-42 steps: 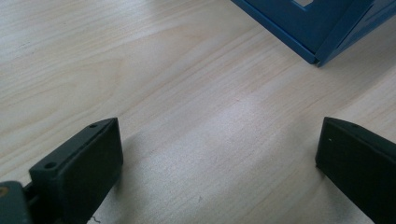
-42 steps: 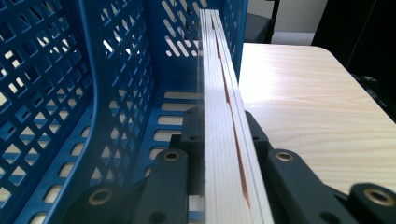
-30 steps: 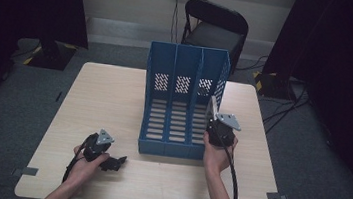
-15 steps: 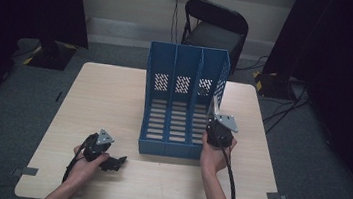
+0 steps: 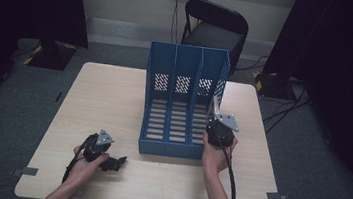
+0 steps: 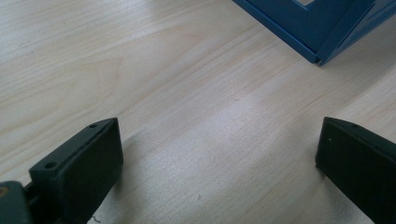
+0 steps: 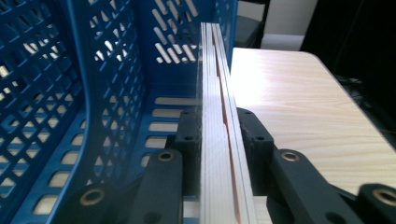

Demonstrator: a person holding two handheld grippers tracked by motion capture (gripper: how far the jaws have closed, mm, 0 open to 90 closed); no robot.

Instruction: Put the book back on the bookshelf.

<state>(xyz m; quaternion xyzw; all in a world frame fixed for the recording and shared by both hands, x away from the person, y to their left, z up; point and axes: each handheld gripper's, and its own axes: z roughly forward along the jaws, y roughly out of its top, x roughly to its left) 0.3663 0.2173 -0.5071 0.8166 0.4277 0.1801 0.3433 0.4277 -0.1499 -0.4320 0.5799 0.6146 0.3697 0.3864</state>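
A blue three-slot file holder (image 5: pixel 181 80) stands at the middle of the pale wooden table (image 5: pixel 109 97). My right gripper (image 5: pixel 214 116) is at its front right corner, shut on a thin pale stack of sheets (image 7: pixel 217 93) held on edge. Its jaws have just been opening slightly, and the pads (image 7: pixel 189 135) still touch the stack (image 5: pixel 213 104). The stack lines up with the holder's right wall (image 7: pixel 224 18); whether it is inside the right slot I cannot tell. My left gripper (image 5: pixel 116 163) rests low over the table at the near left, open (image 6: pixel 219 140) with nothing between its jaws.
A black folding chair (image 5: pixel 217 28) stands behind the table's far edge. Cables run over the grey floor at the right (image 5: pixel 284 107). A corner of the holder (image 6: pixel 322 51) lies ahead of the left gripper. Bare tabletop stretches left of the holder.
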